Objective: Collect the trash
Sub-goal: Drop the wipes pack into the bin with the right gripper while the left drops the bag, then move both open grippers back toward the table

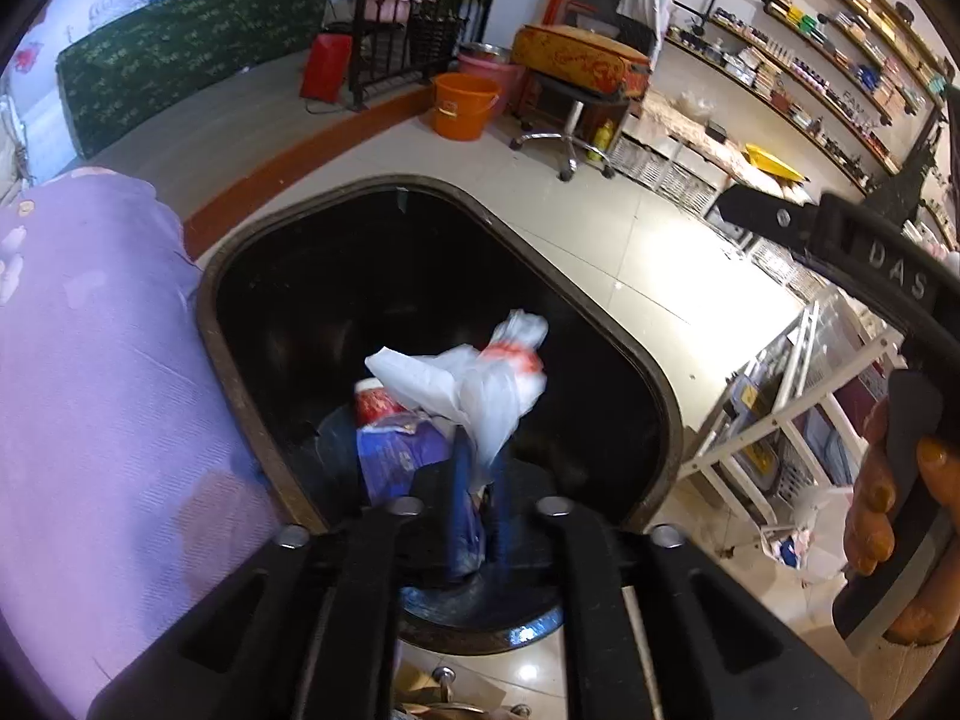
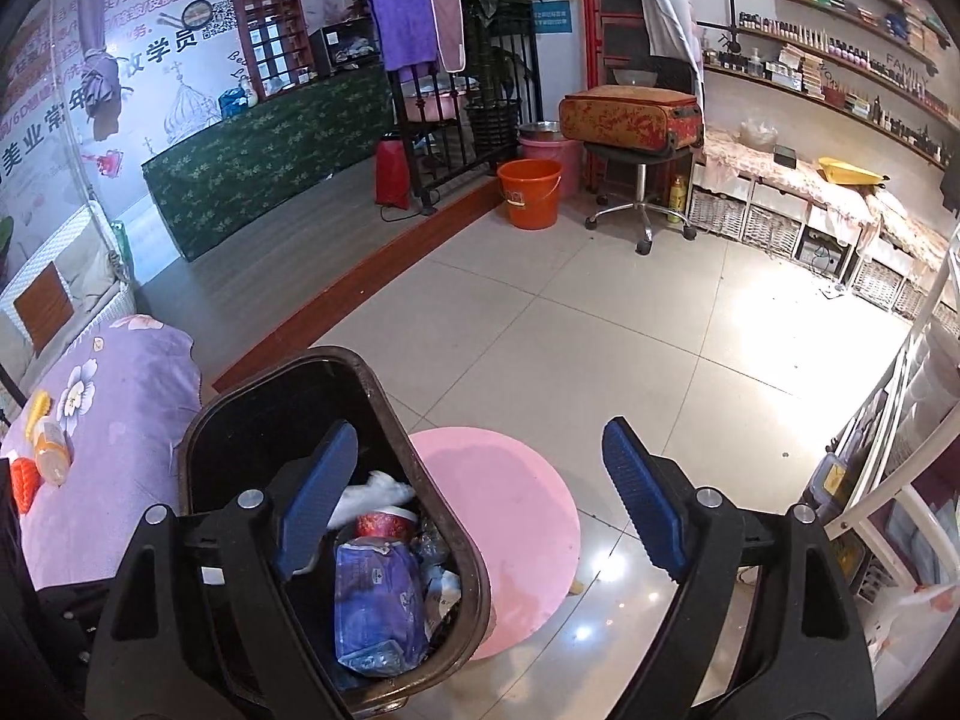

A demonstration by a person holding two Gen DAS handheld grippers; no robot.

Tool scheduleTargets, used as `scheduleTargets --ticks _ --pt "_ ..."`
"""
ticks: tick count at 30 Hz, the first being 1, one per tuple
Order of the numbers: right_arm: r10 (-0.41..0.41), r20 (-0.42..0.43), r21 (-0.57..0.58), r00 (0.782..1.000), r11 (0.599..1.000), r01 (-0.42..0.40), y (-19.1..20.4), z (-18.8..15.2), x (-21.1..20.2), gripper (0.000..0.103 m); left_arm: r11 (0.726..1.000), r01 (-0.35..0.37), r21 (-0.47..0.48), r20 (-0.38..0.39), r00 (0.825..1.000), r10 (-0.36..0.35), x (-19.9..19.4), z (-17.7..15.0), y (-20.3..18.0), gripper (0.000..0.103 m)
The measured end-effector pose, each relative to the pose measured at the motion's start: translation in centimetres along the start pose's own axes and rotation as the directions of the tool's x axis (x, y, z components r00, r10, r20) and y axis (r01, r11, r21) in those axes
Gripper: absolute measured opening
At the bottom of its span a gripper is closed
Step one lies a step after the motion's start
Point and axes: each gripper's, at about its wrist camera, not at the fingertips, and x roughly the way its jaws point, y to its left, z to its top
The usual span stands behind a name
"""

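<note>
A black trash bin (image 1: 600, 312) with a brown rim stands on the tiled floor; it also shows in the right wrist view (image 2: 252, 414). Inside lie a purple packet (image 2: 372, 606), a red cup (image 2: 384, 525) and other wrappers. My left gripper (image 1: 477, 498) hangs over the bin mouth, its blue fingers close together on the tail of a white plastic bag with red print (image 1: 480, 384), which is blurred. My right gripper (image 2: 480, 504) is open and empty, its left finger (image 2: 315, 498) over the bin and its right finger (image 2: 645, 504) over the floor.
A purple flowered bed cover (image 2: 114, 432) lies left of the bin with small bottles on it. A pink round stool (image 2: 510, 516) stands right of the bin. An orange bucket (image 2: 531, 192), a swivel stool with a suitcase (image 2: 630, 120) and a white rack (image 1: 798, 420) stand around.
</note>
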Motion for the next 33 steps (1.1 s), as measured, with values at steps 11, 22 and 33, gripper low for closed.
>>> scheduleTargets --ticks 11,22,33 --pt "0.046 -0.018 -0.007 0.999 0.999 -0.046 0.8 0.3 0.4 0.091 1.000 -0.024 0.010 0.127 0.992 0.023 -3.9 -1.2 0.6 0.090" --pt "0.207 -0.066 -0.095 0.976 0.972 -0.213 8.0 -0.1 0.5 0.092 0.984 -0.166 -0.063 0.267 0.948 0.177 -9.5 -3.7 4.3 0.095" --pt "0.394 -0.197 -0.318 0.898 0.840 -0.439 21.5 -3.7 -0.4 0.092 0.897 -0.316 -0.310 0.218 0.894 0.391 -14.2 -8.5 14.1 0.095"
